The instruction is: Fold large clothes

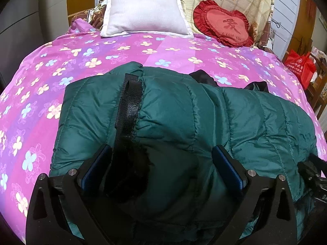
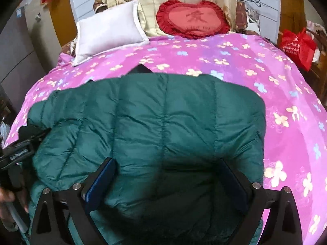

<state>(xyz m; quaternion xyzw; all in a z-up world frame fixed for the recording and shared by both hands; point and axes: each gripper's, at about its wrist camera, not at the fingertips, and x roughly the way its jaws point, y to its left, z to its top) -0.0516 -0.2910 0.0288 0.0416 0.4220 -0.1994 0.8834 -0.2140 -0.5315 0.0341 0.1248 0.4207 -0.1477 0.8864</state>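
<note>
A dark green quilted puffer jacket (image 1: 173, 114) lies folded on the pink flowered bedspread (image 1: 122, 51); it also fills the right wrist view (image 2: 163, 122). A black zipper band (image 1: 128, 102) runs down its left part. My left gripper (image 1: 161, 163) is open, its fingers wide apart just over the jacket's near edge with nothing held. My right gripper (image 2: 167, 177) is open too, over the jacket's near right part, holding nothing. The left gripper's body shows at the left edge of the right wrist view (image 2: 18, 149).
A white pillow (image 1: 145, 10) and a red heart cushion (image 1: 224, 24) lie at the head of the bed. A red bag (image 1: 300, 65) stands off the bed's right side. A grey cabinet (image 1: 18, 20) is to the left.
</note>
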